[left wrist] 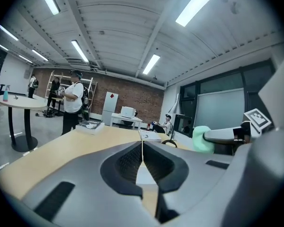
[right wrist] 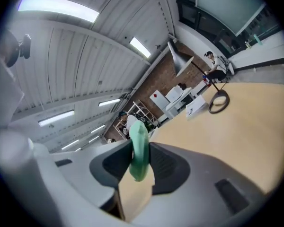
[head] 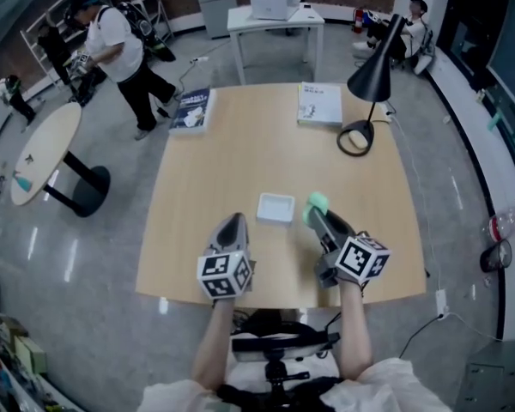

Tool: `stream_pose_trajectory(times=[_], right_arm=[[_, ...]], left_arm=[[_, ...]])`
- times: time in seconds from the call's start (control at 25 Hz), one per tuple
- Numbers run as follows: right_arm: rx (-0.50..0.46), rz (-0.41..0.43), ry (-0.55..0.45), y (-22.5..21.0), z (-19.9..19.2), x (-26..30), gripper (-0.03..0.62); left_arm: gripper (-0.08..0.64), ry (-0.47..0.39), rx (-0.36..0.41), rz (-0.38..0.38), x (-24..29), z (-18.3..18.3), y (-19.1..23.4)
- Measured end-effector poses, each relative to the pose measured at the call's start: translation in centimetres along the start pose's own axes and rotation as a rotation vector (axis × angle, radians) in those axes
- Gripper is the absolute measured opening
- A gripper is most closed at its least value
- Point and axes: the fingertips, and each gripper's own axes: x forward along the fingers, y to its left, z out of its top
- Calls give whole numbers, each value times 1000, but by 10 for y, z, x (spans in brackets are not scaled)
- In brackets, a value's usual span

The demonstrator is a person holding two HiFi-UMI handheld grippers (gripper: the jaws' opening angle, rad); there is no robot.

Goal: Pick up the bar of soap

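Note:
The mint-green bar of soap [head: 316, 204] is held above the wooden table [head: 240, 144], pinched edge-on in my right gripper [head: 318, 215]. In the right gripper view the soap [right wrist: 138, 149] stands between the two dark jaw pads, which press on its flat sides. A white square soap dish [head: 275, 208] lies on the table just left of the soap, with nothing in it. My left gripper [head: 233, 227] hovers left of the dish, its jaws closed together on nothing [left wrist: 142, 156]. From the left gripper view the soap [left wrist: 201, 139] shows at the right.
A black desk lamp [head: 369, 93] stands at the table's far right, a white booklet [head: 319, 104] beside it and a blue book [head: 191, 110] at the far left corner. A person [head: 116, 54] stands beyond the table; a round side table [head: 43, 148] is at left.

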Motion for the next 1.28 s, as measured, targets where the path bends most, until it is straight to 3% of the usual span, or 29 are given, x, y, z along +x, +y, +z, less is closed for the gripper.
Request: stream_pose_trajectory(times=[0.24,0.44,0.76,0.92,1.12,1.28], right_arm=[[25,29,-137,38,20,-32,121],[-32,58,-153,83,3,-72,121],[-83,14,-173,179,-109,-214,121],[-60,14,-167,233,-167,-291,121],[-74,44,-145,297,-198,-350,121],[-113,52,-125,329,-213,-377,121]], left_arm=[[15,-98,68,-68,-34,37,-19],[15,-218,28,-82,-96,48,-27],[15,-256,4,-101,-286,-11,-41],[15,-208,42,-113,-384,-47,-58],[15,-182,35,-103,-476,-61,-77],[15,-192,16,-77,-522,-68,-81]])
